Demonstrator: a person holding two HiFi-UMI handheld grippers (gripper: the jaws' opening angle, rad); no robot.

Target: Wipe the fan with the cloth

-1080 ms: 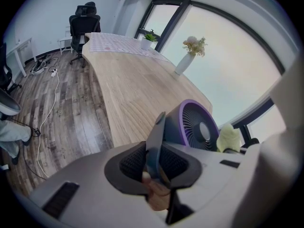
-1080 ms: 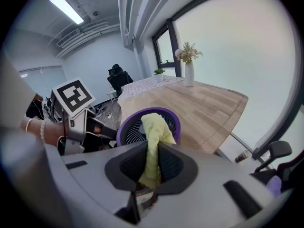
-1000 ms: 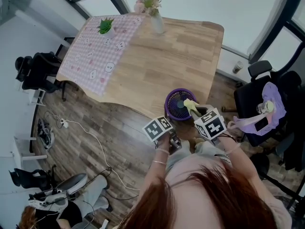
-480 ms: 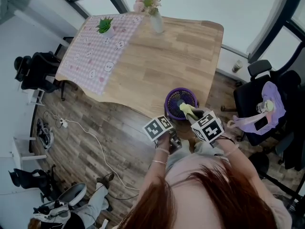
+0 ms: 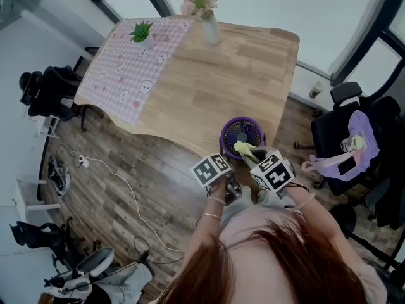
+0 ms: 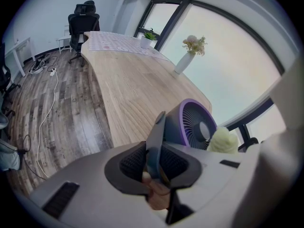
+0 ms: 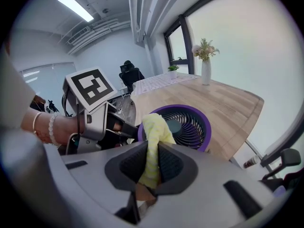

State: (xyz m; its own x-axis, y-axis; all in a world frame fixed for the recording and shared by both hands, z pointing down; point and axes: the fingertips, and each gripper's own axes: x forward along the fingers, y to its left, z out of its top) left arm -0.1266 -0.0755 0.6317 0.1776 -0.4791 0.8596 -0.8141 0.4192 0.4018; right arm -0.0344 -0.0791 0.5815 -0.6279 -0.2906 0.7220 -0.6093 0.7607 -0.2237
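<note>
Purple-rimmed with a dark grille, the fan stands at the near edge of the wooden surface, its face turned up toward the person. On the fan's left side, the left hand-held gripper has its jaws closed most of the way on a thin, dark, flat part at the fan's edge, which looks like its stand or handle. The left gripper view shows that part pinched between the pads, so this gripper appears to be steadying the fan rather than cleaning it. On the fan's near right side, the right hand-held gripper is clamped on the yellow cloth. In the right gripper view a bunched fold of the cloth rises from between the pads and its free end lies against the near part of the grille, just beside the hub. The wiping seems to be under way, with the cloth in contact and the fan braced. No dust or streaks show clearly enough to say how much of the grille is already clean. Judging by where the cloth sits, the far half of the grille, the purple rim and the housing behind it may be left to do. A vase of flowers stands well beyond the fan, at the far edge.
</note>
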